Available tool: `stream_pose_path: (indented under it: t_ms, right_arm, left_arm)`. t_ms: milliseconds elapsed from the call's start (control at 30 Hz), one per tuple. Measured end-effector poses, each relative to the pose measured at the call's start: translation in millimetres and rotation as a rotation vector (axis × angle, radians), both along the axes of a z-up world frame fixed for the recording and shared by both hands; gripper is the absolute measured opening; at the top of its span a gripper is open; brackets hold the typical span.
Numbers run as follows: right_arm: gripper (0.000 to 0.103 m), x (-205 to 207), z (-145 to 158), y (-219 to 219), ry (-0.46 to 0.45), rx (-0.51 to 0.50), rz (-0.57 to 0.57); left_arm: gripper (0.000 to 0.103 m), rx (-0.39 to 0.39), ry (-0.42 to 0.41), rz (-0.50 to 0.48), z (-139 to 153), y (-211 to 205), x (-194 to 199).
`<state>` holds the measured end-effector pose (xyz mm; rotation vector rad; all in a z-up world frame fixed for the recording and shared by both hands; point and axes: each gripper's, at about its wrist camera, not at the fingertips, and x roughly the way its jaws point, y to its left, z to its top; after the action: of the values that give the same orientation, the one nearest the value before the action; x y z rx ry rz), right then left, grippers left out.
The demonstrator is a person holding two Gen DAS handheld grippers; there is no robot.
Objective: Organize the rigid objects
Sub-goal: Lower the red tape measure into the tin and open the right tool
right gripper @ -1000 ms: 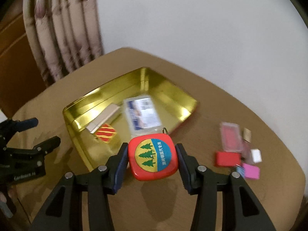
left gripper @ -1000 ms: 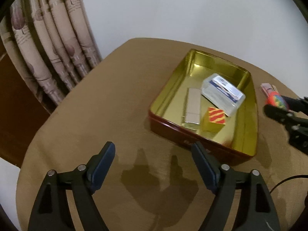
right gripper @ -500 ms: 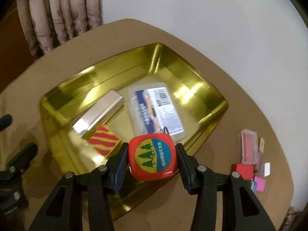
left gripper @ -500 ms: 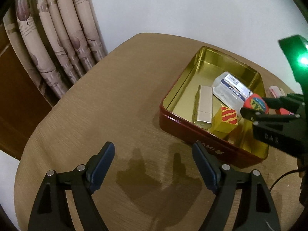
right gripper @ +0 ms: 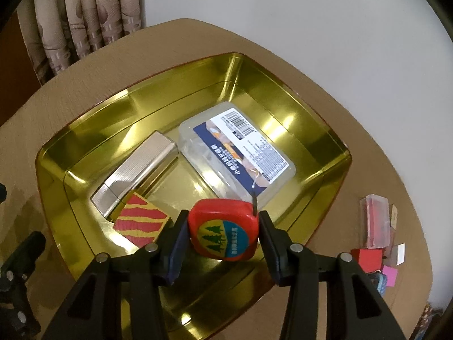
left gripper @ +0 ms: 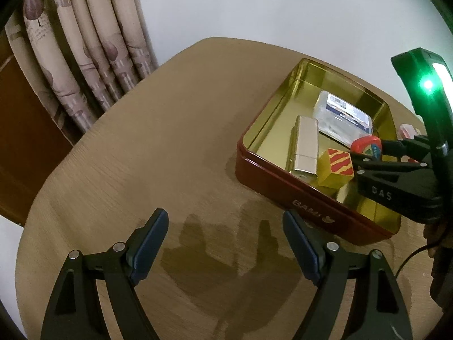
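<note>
we see a round tan wood-grain table (left gripper: 147,147) against a plain white wall (left gripper: 254,5), with pleated beige patterned curtains (left gripper: 85,45) at the back left and brown wood panelling beside them. light is dim and the left tongs throw a dark shadow on the tabletop.

one tin (right gripper: 286,90) sits on the table, gold inside, red outside in the left view. inside it we count three loose items: one clear plastic box with a barcode label (right gripper: 237,153), one silver metal block (right gripper: 138,170) just left of it, and one yellow cube with red stripes (right gripper: 140,221) touching the near end of the silver block.

one red tape measure (right gripper: 223,231) with a tree logo is pinched between the pads of the right gripper (right gripper: 223,235), jaws pressed on its two sides. it hangs over the near part of the tin, just right of the striped cube and in front of the clear box; we cannot tell if it touches the tin floor.

the left gripper (left gripper: 226,243) hovers over bare table to the left of the tin, jaws spread wide, holding nothing.

on the table right of the tin lies a small cluster: one clear case with red contents (right gripper: 375,221), one red block (right gripper: 366,259), one pink piece (right gripper: 389,274), plus a few smaller bits too small to count.
</note>
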<state>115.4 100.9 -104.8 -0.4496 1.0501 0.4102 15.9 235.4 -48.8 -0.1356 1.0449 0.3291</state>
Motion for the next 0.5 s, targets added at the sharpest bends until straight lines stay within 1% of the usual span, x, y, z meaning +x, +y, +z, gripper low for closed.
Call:
stream_pose_path:
  t_ms: [67, 133, 200, 267, 367, 433, 500]
  right_arm:
    - [0.053, -1.2, 4.4, 3.0, -0.008, 0.008, -0.005]
    - [0.061, -5.0, 14.3, -0.5, -0.019, 0.035, -0.011]
    - [0.061, -9.5, 28.0, -9.1, -0.033, 0.065, -0.020]
    - [0.062, -16.8, 43.3, -22.4, -0.049, 0.110, -0.025]
    - [0.063, -28.4, 59.4, -52.3, -0.093, 0.139, -0.060]
    - [0.063, -34.6, 61.5, -82.9, -0.118, 0.125, -0.105]
    - [0.063, -35.7, 58.6, -111.8, -0.124, 0.112, -0.150]
  left_arm:
    - [0.081, -0.001, -0.013, 0.005, 1.1, 1.2, -0.6]
    - [0.081, 0.004, -0.014, 0.004, 1.0, 1.3, -0.2]
    - [0.081, 0.011, -0.023, 0.004, 0.9, 1.2, -1.0]
    - [0.081, 0.022, -0.013, 0.006, -0.4, 1.0, -0.1]
    - [0.081, 0.037, -0.018, 0.012, 0.3, 1.7, -0.8]
    - [0.081, 0.040, -0.027, 0.016, 2.3, 2.8, -1.2]
    - [0.081, 0.046, -0.040, 0.026, 4.3, 2.2, -1.6]
